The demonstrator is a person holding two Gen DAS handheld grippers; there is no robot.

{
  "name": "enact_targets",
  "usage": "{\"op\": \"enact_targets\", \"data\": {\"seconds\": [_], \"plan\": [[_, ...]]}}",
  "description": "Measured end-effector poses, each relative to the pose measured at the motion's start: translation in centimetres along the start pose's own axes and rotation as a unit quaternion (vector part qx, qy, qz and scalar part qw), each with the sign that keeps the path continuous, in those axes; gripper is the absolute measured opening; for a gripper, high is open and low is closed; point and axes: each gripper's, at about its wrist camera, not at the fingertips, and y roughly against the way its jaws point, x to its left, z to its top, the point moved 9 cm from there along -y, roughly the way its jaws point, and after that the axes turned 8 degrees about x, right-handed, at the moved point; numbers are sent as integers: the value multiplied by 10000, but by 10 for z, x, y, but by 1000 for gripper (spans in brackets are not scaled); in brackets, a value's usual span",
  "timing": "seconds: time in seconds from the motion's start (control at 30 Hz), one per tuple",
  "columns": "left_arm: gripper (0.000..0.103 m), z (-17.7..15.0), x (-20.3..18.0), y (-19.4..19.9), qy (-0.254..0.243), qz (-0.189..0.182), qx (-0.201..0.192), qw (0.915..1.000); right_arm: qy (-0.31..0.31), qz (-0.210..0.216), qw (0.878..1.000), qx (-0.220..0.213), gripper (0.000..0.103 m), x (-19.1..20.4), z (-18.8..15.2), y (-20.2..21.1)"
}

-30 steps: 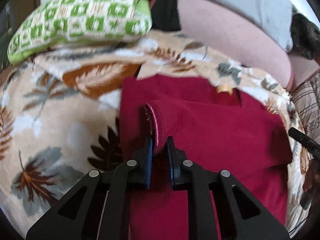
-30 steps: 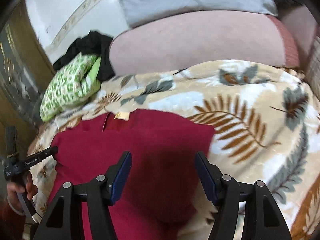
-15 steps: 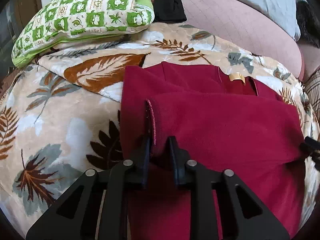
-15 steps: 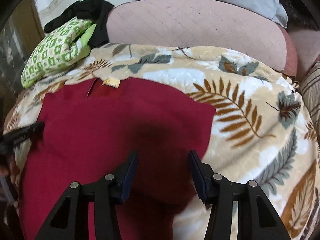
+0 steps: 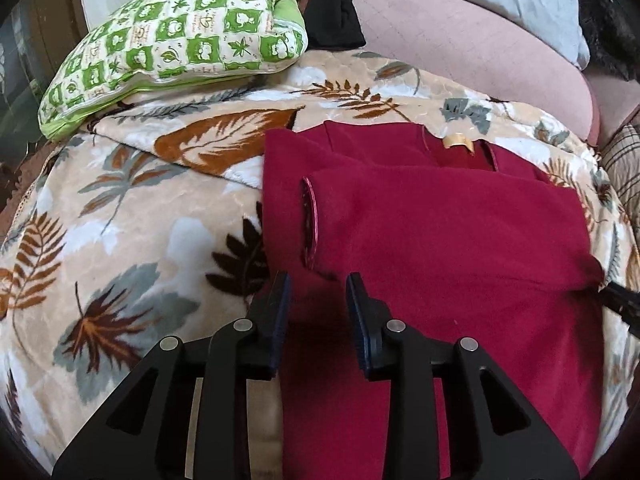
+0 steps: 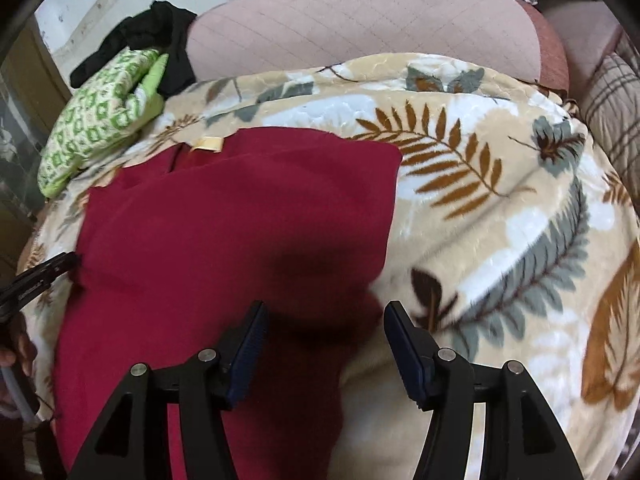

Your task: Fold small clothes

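Soft, light red garment (image 5: pixel 440 248); limp, no stiffness. Grasp at hemmed sleeve cuff (image 5: pixel 309 222). Left hand-held gripper (image 5: pixel 316 300) just opening, empty; right hand-held gripper (image 6: pixel 324 332) open, empty.

My dark red fleece top (image 5: pixel 460 240) runs off the bottom edge, my other black gripper (image 5: pixel 622 304) only peeks in, black cloth heap (image 5: pixel 332 12) cut off on top.

Home bedroom, leaf-print blanket (image 5: pixel 132 240), green checked pillow (image 5: pixel 180 44), pink headboard (image 6: pixel 360 24)
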Motion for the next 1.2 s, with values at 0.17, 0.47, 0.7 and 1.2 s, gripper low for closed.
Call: {"op": "enact_targets", "data": {"seconds": [0.17, 0.47, 0.7, 1.2], "plan": [[48, -20, 0, 20, 40, -88, -57, 9999, 144, 117, 9996, 210, 58, 14, -36, 7], [48, -49, 4, 43, 57, -58, -39, 10000, 97, 197, 9994, 285, 59, 27, -70, 16], [48, -74, 3, 47, 57, -81, 64, 9999, 74, 171, 9989, 425, 59, 28, -91, 15], [48, -121, -2, 48, 39, -171, 337, 9993, 170, 114, 9980, 606, 62, 31, -125, 22]]}}
